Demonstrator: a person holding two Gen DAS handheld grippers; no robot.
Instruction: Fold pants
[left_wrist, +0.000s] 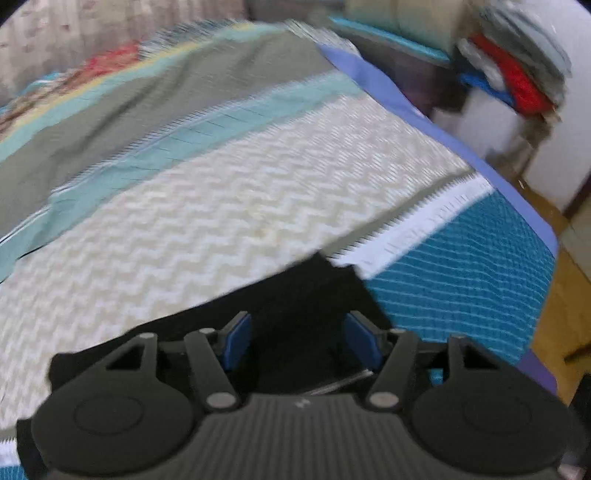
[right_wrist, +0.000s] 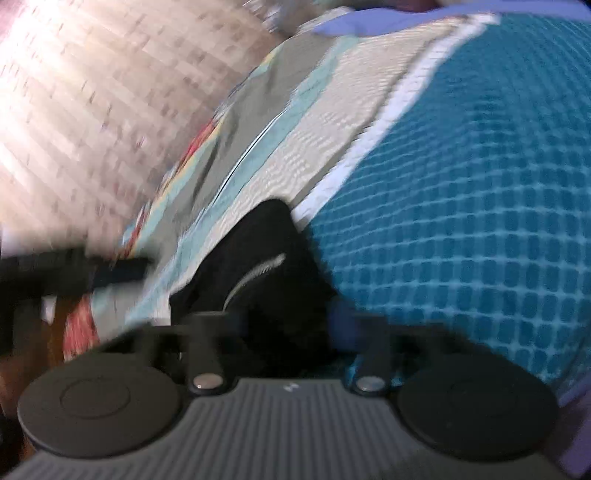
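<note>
Black pants (left_wrist: 314, 295) lie on a striped bedspread (left_wrist: 221, 221), one corner pointing away from me. My left gripper (left_wrist: 301, 339) hovers over them with its blue pads (left_wrist: 238, 339) apart and their faces bare, so the cloth lies between them unpressed. In the right wrist view the pants (right_wrist: 258, 240) rise in a bunch, with a pale zip or cord line showing on them. My right gripper (right_wrist: 288, 321) is blurred, its fingers drawn in close with the black cloth filling the gap.
The bedspread has cream zigzag, grey-green and teal checked bands (right_wrist: 461, 221) and a purple border (left_wrist: 424, 122) at the bed's edge. Beyond it are wooden floor (left_wrist: 569, 295) and a pile of red and blue clothes (left_wrist: 509, 74). A dark blurred shape (right_wrist: 74, 269) sits at the left.
</note>
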